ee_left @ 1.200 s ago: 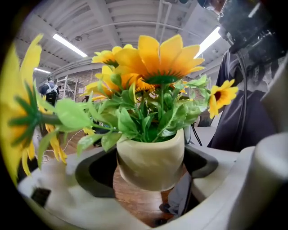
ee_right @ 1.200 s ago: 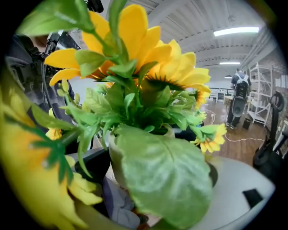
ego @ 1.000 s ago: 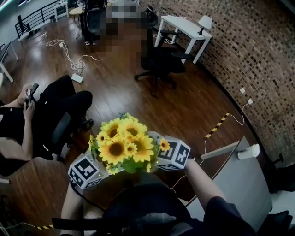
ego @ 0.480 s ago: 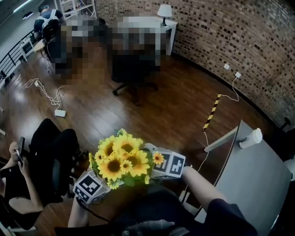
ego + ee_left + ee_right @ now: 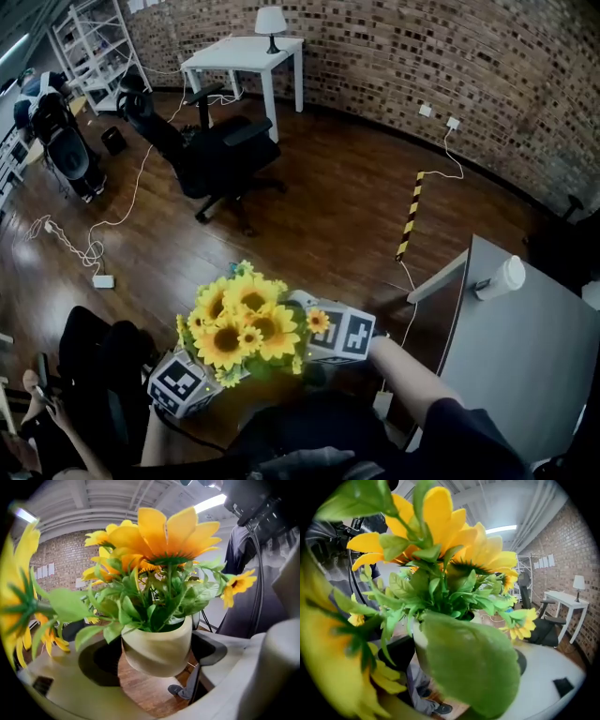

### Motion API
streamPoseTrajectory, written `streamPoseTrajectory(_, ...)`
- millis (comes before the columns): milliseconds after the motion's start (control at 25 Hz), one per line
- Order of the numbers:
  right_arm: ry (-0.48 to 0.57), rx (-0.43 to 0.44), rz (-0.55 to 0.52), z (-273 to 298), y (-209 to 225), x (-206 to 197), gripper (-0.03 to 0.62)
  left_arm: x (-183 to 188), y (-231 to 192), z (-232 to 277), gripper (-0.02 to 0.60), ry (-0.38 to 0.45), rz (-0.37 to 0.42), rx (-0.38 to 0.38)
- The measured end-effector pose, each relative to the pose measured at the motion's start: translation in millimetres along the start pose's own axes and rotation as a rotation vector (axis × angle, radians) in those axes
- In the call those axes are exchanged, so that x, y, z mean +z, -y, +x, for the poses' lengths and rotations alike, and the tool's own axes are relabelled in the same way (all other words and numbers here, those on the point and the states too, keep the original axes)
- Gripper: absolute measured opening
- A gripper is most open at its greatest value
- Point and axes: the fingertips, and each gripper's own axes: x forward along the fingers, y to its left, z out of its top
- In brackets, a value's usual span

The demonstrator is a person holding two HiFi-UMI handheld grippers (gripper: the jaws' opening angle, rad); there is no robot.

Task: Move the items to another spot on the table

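Head view: sunflower pot (image 5: 242, 323) held in the air between both grippers, above the wooden floor (image 5: 328, 216); grey table (image 5: 525, 366) to its right
Left gripper (image 5: 155, 657): jaws clamped on the cream pot's sides; pot tilted
Right gripper (image 5: 457, 658): jaws closed round the same pot; large leaf (image 5: 468, 667) covers most of it
Table: white cup (image 5: 502, 278) at its far corner

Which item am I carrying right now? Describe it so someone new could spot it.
Over the wooden floor, just left of the grey table, look between the marker cubes. There the left gripper and right gripper clamp a cream pot of sunflowers, the only yellow blooms in the room.
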Motion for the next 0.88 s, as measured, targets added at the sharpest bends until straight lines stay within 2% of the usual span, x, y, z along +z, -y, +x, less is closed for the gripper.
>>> streamPoseTrajectory(240,0.019,-0.145,0.108,-28.4,45.7,-13.9,0.460,23.7,-25.7,46.1,0.483,0.023,0.070,-0.171)
streamPoseTrajectory(440,0.006,-0.337,0.218,-26.8,104.4,-28.0,0.460,26.9,-75.2,82.9,0.483,0.059,0.168,-0.370)
streamPoseTrajectory(600,0.021,-0.494,0.298,-35.4,153.3,-23.6,0.460,44.8,-116.8,109.4,0.483,0.074,0.257,-0.514)
streamPoseTrajectory(880,0.021,-0.699,0.364,-59.4,183.7,-15.6,0.460,73.5,-136.4,138.2,0.483,0.107,0.389,-0.694)
